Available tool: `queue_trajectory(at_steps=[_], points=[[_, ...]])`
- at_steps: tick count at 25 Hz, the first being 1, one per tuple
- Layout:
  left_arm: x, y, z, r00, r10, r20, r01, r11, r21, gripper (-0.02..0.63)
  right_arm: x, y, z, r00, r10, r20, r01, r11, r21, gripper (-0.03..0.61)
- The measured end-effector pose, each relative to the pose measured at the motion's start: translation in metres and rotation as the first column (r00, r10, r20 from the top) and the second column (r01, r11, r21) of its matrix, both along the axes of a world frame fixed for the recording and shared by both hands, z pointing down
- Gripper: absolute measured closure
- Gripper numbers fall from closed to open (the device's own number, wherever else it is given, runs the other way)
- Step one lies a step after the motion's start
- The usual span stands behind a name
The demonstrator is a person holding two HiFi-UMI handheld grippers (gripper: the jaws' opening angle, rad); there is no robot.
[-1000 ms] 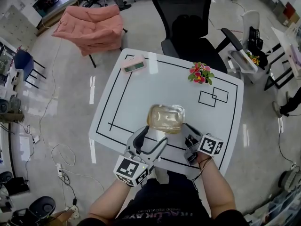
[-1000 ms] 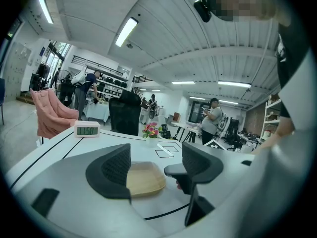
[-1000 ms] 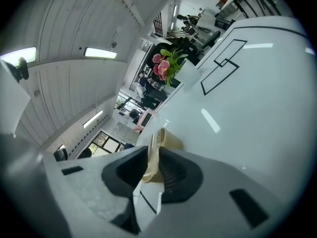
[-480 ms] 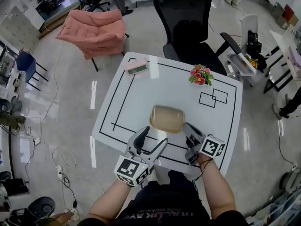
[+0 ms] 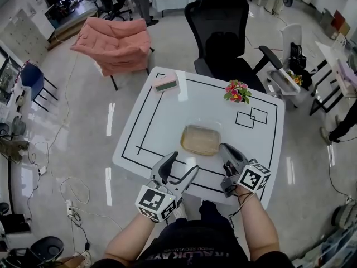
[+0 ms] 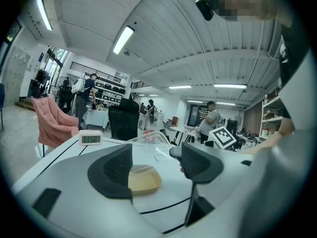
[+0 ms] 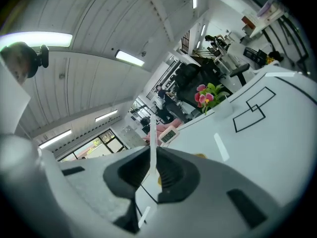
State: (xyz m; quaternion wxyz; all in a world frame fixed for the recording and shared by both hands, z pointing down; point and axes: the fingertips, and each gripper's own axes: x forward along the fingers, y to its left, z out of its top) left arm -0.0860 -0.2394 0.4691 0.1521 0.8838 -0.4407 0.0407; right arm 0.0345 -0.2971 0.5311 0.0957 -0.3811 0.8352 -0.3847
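Left hand-held gripper: jaws wide apart, nothing between them, low over the near edge of the white bench with black lines.

Right hand-held gripper: jaws closed on the thin rim of the clear plastic lid. In the right gripper view the rim shows edge-on as a pale sliver between the pads.

The shallow tan tub with rounded corners sits mid-bench, just ahead of both grippers. The lid stands raised and tilted above it. I cannot tell whether its far edge touches the tub.

Handling notes (my judgement):
- The bite is narrow and on the rim only.
- The lid looks thin, glossy and springy, so it may flex or slip out.
- An even squeeze and a slow, straight lift without twisting seem best.
- The tub looks light and the bench top is smooth and reflective, so it could skate. My open left gripper is near enough to brace it.

Farther off on the bench are a small pink-and-white digital clock at the far left corner and a pot of pink and red flowers at the far right. Beyond the bench stand a black office chair and a soft pink padded chair.
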Motion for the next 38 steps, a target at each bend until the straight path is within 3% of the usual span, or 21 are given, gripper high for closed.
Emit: queue_trajectory(at_steps=[14, 27, 38], points=[[-0.019, 0.042, -0.022, 0.998, 0.047, -0.031, -0.046, 0.998, 0.047, 0.342, -0.024, 0.05, -0.076, 0.987, 0.036, -0.157, 0.0, 0.975, 0.223, 0.538], [-0.047, 0.089, -0.038, 0.995, 0.093, -0.025, -0.09, 0.991, 0.097, 0.589, -0.052, 0.121, -0.121, 0.953, 0.134, -0.273, -0.025, 0.929, 0.369, 0.538], [-0.037, 0.115, -0.038, 0.988, 0.143, -0.054, -0.138, 0.986, 0.09, 0.612, -0.045, 0.173, -0.132, 0.907, 0.194, -0.374, -0.029, 0.915, 0.403, 0.538]])
